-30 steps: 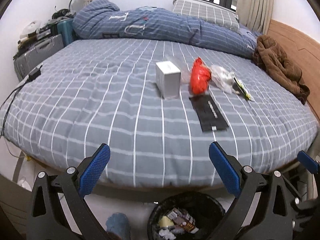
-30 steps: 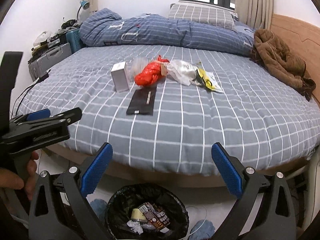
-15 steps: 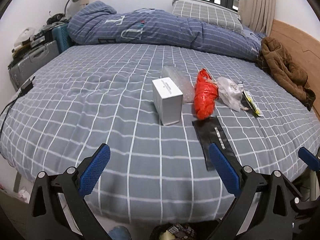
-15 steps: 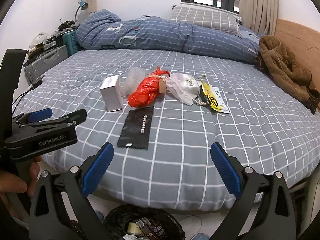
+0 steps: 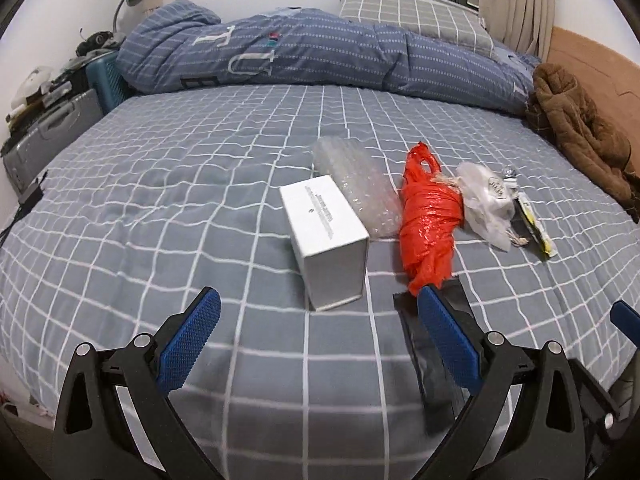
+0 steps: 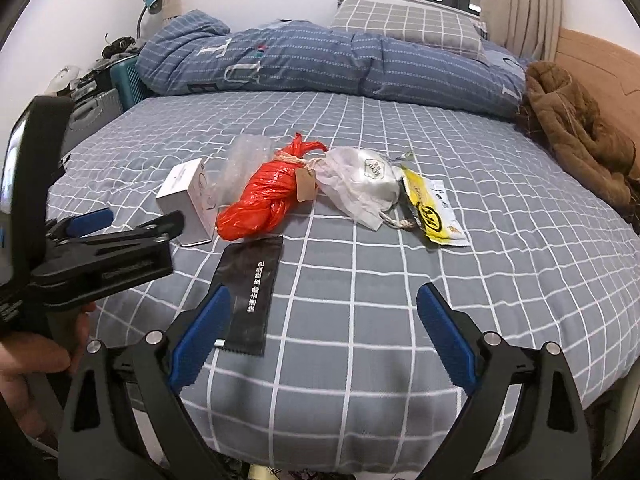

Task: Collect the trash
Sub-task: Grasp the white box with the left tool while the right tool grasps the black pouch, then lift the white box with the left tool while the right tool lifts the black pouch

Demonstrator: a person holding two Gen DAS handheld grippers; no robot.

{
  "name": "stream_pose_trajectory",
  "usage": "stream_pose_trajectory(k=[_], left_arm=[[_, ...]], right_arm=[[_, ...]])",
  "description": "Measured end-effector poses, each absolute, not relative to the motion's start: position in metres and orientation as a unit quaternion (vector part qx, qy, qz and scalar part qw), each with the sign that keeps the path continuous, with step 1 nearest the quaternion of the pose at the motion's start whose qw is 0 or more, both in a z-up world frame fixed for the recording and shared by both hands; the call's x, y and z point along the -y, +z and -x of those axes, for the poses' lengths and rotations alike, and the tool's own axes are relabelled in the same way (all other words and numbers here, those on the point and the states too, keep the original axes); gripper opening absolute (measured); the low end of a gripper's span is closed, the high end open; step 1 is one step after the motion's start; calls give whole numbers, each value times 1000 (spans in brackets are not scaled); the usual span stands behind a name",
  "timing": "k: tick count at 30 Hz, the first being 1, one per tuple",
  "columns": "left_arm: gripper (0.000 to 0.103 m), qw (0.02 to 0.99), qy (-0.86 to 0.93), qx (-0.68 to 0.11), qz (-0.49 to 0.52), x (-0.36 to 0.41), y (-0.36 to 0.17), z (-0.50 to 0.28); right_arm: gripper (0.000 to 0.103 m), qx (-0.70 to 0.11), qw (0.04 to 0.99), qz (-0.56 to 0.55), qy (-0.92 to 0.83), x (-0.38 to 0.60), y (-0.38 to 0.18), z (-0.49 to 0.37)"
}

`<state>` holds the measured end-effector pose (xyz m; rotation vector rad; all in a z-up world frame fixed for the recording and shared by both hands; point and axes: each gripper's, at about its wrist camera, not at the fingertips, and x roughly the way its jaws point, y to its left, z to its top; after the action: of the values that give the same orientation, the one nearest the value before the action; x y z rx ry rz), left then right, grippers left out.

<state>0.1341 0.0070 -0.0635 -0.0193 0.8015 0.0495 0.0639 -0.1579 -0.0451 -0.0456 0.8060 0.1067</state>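
Both claws have advanced from the bin at the foot of the bed to positions over the mattress edge within the last second; the bin has dropped out of view and collection of the next item is judged to be starting. Left claw [image 5: 318, 328]: fingers apart, empty, aimed at the white box [image 5: 326, 240], which stands just ahead between its fingers. Right claw [image 6: 322, 332]: fingers apart, empty, with the black sachet [image 6: 251, 288] lying flat just ahead of its left finger. Beyond these, in order of distance, lie the red plastic bag [image 6: 262, 202], touching the box on one side; the bubble wrap [image 5: 358, 188] behind the box; the white pouch [image 6: 362, 186]; and the yellow packet [image 6: 434, 214] beside it. All trash sits on the bed [image 6: 440, 280], in one loose cluster. Obstructions: items touch or overlap, so closing on the box may drag the bubble wrap. Farther back, the folded duvet [image 5: 320, 56] and brown jacket [image 5: 580, 132] stand well apart from the cluster.
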Motion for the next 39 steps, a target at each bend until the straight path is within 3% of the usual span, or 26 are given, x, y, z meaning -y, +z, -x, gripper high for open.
stream_pose_trajectory(k=[3,6,11,12,26,35,39], left_arm=[[95,920,27,-390,7,-5,-68,-147],[86,919,25,-392,15,-7,-72,-159],[58,913,13,-406,28,-12,-81,-178],[47,912,8,-409,31,-13,-82,-180],[41,915,2,-401,42,-46,-69,-169],[40,914,-5,-403,47,-58,-66,-165],[40,914,-6,-403,49,-60,-66,-164]], right_arm=[[90,-398,915,24,54,155,-50,-72],[90,-402,914,24,55,153,-52,-79],[90,-406,911,22,61,145,-54,-86],[90,-407,911,22,62,144,-54,-87],[88,-454,888,13,74,104,-84,-112],[69,-485,873,16,60,91,-107,-131],[56,-483,873,25,57,83,-108,-131]])
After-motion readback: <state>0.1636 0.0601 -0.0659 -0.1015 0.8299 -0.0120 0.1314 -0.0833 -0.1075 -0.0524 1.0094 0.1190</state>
